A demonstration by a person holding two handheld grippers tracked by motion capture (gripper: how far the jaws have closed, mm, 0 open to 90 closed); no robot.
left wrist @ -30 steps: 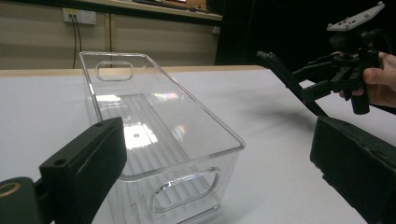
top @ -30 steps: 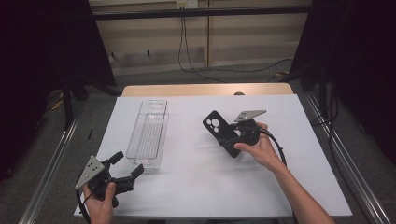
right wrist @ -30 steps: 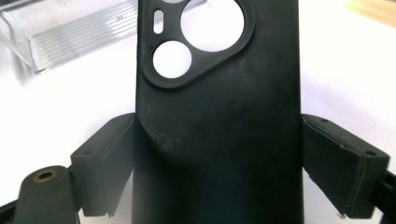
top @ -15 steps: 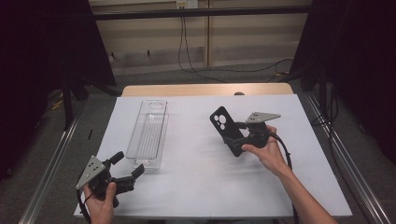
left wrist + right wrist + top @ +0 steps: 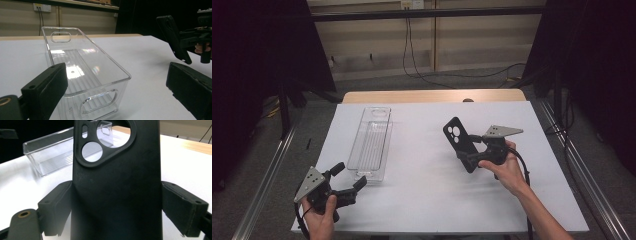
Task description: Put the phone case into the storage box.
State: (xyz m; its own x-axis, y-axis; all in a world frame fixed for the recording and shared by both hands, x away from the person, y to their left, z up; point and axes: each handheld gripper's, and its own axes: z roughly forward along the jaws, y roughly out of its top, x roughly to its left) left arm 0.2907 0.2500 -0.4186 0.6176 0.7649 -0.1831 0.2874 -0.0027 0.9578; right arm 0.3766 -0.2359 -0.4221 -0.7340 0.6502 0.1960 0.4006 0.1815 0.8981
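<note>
Black claws [image 5: 343,186], grey three-cornered plates, trailing cables.

Over on the right, the right gripper [image 5: 472,150] has its jaws clamped on a black phone case [image 5: 460,143], holding it tilted above the white table [image 5: 427,150], camera cut-outs at the upper end. The person's right hand [image 5: 507,170] wraps the handle, cable trailing back along the forearm. Down at the near left corner, the left gripper [image 5: 348,182] sits low in the left hand [image 5: 319,217], jaws spread wide with nothing between them, pointing toward the clear plastic bin [image 5: 372,145], which lies lengthwise just beyond it.
</note>
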